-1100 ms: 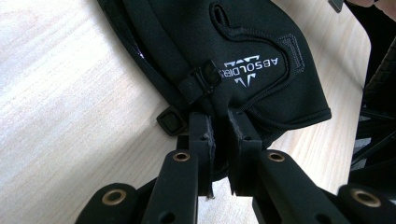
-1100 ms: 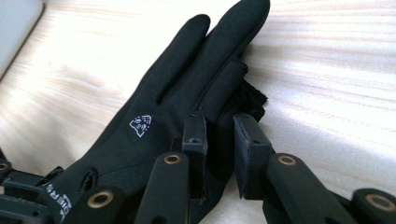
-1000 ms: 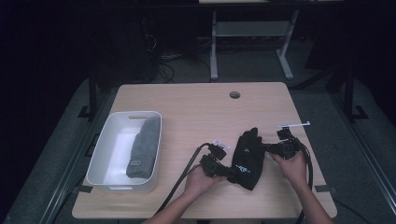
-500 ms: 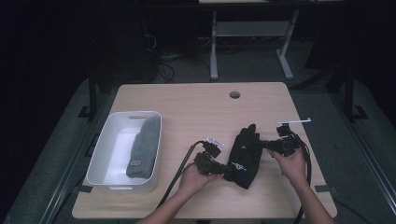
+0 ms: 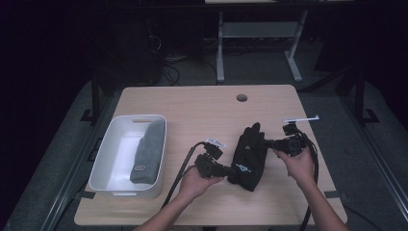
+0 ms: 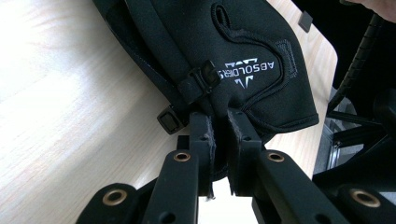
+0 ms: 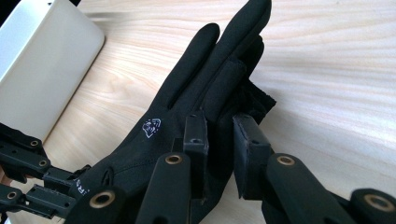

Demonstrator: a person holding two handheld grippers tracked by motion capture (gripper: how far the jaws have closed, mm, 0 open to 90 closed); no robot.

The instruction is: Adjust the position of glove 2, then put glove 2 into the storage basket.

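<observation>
The black glove (image 5: 250,155) hung just above the wooden table (image 5: 202,110) between the two grippers, its long axis running away from the person with the fingertips pointing toward the far edge; the left gripper (image 5: 230,169) was clamped on the cuff, the right gripper (image 5: 267,143) on the side near the fingers. The white bin (image 5: 108,159), holding a grey glove (image 5: 146,153), lay well off to the left, nearer the left hand (image 5: 195,183).
</observation>
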